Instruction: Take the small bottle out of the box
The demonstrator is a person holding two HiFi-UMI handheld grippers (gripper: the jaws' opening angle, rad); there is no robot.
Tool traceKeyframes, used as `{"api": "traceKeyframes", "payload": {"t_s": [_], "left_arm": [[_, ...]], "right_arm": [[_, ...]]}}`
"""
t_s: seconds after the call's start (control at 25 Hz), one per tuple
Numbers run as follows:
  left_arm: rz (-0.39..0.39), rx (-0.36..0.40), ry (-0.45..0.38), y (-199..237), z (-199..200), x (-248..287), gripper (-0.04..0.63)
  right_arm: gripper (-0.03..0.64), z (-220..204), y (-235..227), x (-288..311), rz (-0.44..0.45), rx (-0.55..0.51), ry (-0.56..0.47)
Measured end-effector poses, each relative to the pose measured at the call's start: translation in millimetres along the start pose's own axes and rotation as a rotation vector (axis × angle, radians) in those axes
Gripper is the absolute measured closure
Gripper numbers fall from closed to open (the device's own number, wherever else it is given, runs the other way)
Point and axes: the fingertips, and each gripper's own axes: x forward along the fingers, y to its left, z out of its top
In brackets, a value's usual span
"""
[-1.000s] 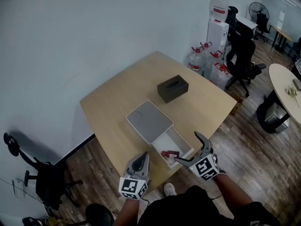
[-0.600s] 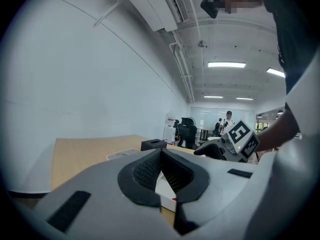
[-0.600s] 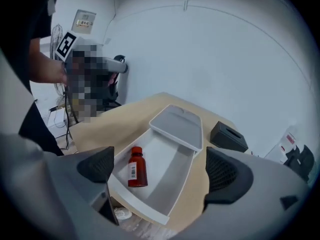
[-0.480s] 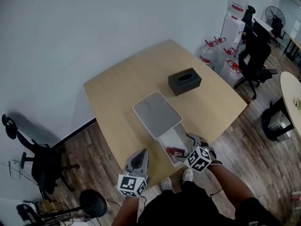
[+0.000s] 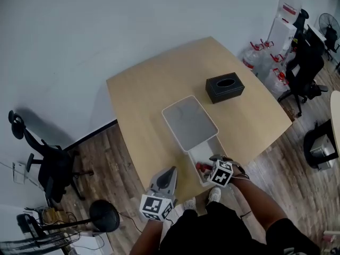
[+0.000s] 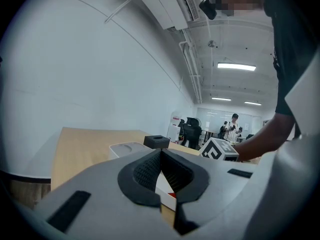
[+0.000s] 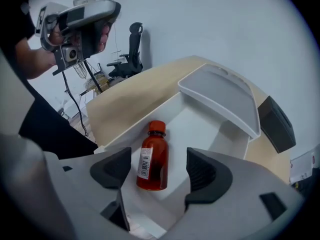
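A small red-brown bottle [image 7: 152, 156] with a red cap and a white label lies on its side in the open drawer [image 7: 200, 124] of the white box [image 5: 189, 122]. In the head view only a bit of the bottle [image 5: 201, 168] shows. My right gripper [image 7: 157, 170] reaches down into the drawer. Its jaws are closing with the bottle between them, and a gap shows on each side of it. My left gripper [image 5: 170, 171] hangs shut and empty by the table's near edge, left of the drawer.
A black tissue box [image 5: 224, 87] stands behind the white box on the wooden table [image 5: 143, 105]. An office chair [image 5: 48, 163] and a round stand base [image 5: 103, 215] are on the floor at the left. Water jugs [image 5: 263, 62] and another chair [image 5: 308, 68] stand at the right.
My right gripper has come down into the drawer around the bottle, and its jaws have narrowed. The head view has swung, so the table sits further right. The left gripper has barely moved.
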Motion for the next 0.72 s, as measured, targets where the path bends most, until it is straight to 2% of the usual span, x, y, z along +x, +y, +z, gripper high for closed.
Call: {"api": "traceKeyframes", "payload": {"t_s": [0.2,0.44,0.56,0.72], "left_arm": [[0.034,-0.01,0.005,7.2,-2.6,-2.2,0.58],[0.059,-0.005,0.017,11.4,-6.9,-5.2,0.58],[0.064,0.021,0.033,11.4,-11.3,-3.0,0.58],[0.06,0.01,0.034,9.0,-12.3,0.7,0.58]], "right_arm": [[0.302,1.1,4.5,12.1,0.062,-0.04,0.063],[0.374,-4.1,6.2,24.0,0.071,-0.077,0.127],[0.38,-4.1,3.9,27.2,0.079,-0.089,0.152],[0.383,-4.3,2.4,27.5,0.08,-0.127,0.164]]}}
